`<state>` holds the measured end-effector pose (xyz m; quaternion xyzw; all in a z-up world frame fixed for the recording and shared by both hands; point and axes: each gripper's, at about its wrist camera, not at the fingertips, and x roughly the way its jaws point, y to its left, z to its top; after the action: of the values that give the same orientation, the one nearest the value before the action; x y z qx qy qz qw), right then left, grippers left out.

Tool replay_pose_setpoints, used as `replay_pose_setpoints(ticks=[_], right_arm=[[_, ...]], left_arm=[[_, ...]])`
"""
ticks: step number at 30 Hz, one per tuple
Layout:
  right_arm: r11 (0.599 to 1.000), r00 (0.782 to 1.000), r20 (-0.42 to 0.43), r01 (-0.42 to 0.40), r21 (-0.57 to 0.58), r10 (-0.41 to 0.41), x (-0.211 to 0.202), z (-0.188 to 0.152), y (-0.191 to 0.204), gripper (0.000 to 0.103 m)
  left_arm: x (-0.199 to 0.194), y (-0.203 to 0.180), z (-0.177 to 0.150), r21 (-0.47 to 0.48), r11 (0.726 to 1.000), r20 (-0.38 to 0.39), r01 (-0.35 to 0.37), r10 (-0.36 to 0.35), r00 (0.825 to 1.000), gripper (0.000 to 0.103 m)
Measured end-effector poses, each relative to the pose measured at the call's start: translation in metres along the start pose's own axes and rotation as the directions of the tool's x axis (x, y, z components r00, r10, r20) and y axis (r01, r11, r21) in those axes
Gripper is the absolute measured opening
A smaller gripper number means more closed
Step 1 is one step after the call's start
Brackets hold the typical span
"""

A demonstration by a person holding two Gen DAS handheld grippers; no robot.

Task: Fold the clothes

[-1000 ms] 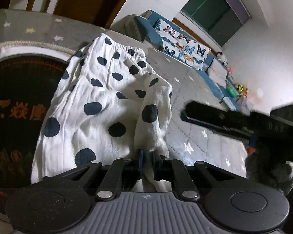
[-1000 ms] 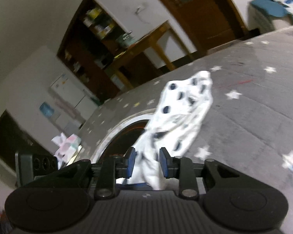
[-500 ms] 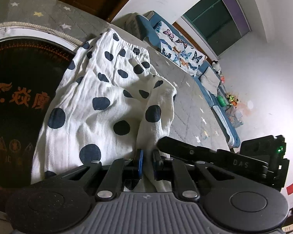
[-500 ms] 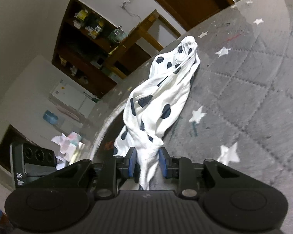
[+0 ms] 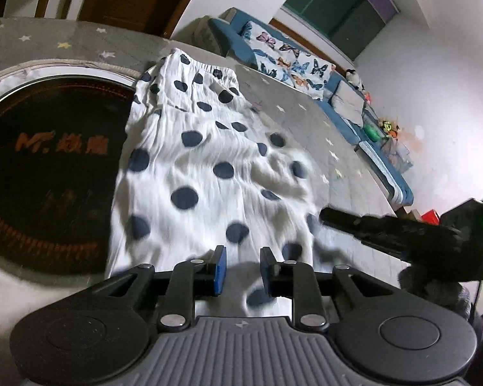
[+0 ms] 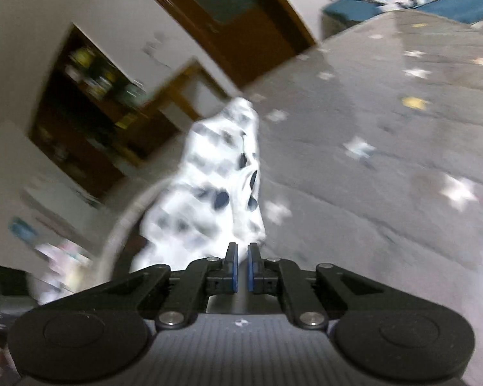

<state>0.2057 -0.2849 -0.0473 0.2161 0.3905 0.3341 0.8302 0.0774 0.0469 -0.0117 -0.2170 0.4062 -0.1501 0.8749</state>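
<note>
White trousers with dark blue dots (image 5: pixel 206 167) lie spread on the grey star-patterned mat (image 5: pixel 306 119), elastic waistband at the far end. My left gripper (image 5: pixel 240 268) is open just above the near hem, holding nothing. My right gripper shows in the left wrist view (image 5: pixel 386 233) as a black bar at the garment's right edge. In the blurred right wrist view the trousers (image 6: pixel 222 173) lie ahead on the mat (image 6: pixel 386 193). My right gripper (image 6: pixel 242 268) has its jaws nearly closed with nothing between them, just short of the cloth.
A dark round panel with orange lettering (image 5: pixel 48 160) lies left of the trousers, ringed in white. A blue sofa with butterfly cushions (image 5: pixel 289 61) stands beyond the mat. A wooden shelf unit (image 6: pixel 90 103) and a door (image 6: pixel 241 16) stand at the back.
Both grippers let go of the trousers. The lifted fold has dropped and the cloth now lies flat. The left jaws opened wide; the right jaws closed to a narrow gap and pulled back.
</note>
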Motion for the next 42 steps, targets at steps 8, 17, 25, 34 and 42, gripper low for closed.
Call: replay_pose_setpoints(ticks=[8, 17, 25, 34, 42], right_arm=[[0.990, 0.994, 0.058, 0.099, -0.101, -0.094, -0.027, -0.010, 0.028, 0.007], [0.948, 0.994, -0.106, -0.026, -0.316, -0.008, 0.003, -0.041, 0.083, 0.020], [0.806, 0.977, -0.174, -0.005, -0.592, -0.121, -0.012, -0.090, 0.110, 0.028], [0.745, 0.976, -0.175, -0.017, -0.666, -0.133, -0.047, -0.105, 0.129, 0.038], [0.712, 0.978, -0.202, -0.105, -0.694, -0.053, -0.074, -0.125, 0.154, 0.050]], left_arm=[[-0.022, -0.012, -0.028, 0.033, 0.999, -0.016, 0.003, -0.002, 1.000, 0.031], [-0.047, -0.012, -0.046, 0.005, 0.999, -0.031, 0.048, -0.047, 0.998, 0.033], [-0.089, -0.014, -0.073, 0.032, 0.999, 0.001, 0.034, -0.034, 0.999, 0.035], [-0.121, -0.004, -0.086, -0.059, 0.989, 0.094, -0.136, 0.141, 0.986, 0.060], [-0.105, 0.005, -0.094, -0.173, 0.982, -0.008, -0.071, 0.071, 0.997, 0.026]])
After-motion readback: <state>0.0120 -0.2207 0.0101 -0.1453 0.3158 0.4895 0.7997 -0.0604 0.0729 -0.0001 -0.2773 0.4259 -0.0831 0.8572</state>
